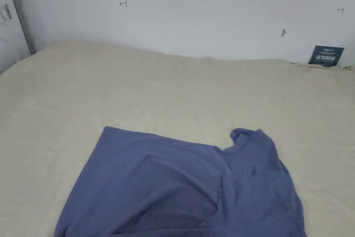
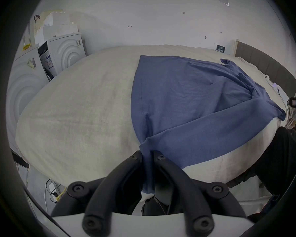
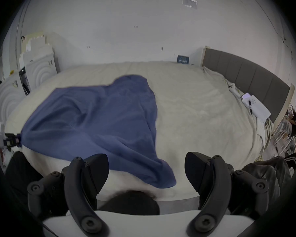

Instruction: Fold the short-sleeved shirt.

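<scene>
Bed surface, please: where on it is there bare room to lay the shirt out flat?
The bed is bare between the shirt and the back wall, and left of the shirt toward the white appliances. On the right, cream sheet is free up to the papers by the grey headboard. The near edge is crowded: the left gripper pinches the fabric there.
</scene>
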`<act>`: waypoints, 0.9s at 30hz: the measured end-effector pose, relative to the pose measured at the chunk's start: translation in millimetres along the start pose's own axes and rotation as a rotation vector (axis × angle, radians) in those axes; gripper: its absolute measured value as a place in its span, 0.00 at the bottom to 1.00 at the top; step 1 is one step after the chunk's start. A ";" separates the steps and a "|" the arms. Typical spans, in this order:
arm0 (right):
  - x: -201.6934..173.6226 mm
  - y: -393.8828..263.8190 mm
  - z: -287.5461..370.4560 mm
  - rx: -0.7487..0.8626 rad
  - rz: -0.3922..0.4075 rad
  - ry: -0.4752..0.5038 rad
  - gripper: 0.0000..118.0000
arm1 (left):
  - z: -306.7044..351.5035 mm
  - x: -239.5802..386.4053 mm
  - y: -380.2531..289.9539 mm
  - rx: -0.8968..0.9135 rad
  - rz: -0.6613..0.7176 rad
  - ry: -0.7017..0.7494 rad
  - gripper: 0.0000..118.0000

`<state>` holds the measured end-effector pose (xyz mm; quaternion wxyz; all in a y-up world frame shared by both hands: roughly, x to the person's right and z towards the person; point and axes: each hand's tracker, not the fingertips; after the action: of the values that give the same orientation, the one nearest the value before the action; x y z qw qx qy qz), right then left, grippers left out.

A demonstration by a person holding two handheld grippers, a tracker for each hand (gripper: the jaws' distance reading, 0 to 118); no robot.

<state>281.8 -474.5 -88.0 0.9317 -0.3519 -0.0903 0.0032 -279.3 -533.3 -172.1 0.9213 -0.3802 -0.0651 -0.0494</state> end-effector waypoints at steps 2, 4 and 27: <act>10.3 -7.0 -16.9 -0.048 -0.005 0.049 0.80 | -0.2 0.8 0.3 -0.002 -0.001 0.002 0.09; 15.6 -10.9 -29.5 -0.094 0.003 0.113 0.80 | -1.7 2.2 0.7 -0.009 -0.005 0.008 0.09; 26.4 32.8 -17.6 0.011 -0.121 0.223 0.04 | 33.8 -11.5 61.4 0.090 0.001 -0.041 0.08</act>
<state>312.7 -459.5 -118.1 0.9363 -0.3389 -0.0072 -0.0917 -284.8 -465.5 -192.8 0.9359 -0.3395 -0.0857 -0.0382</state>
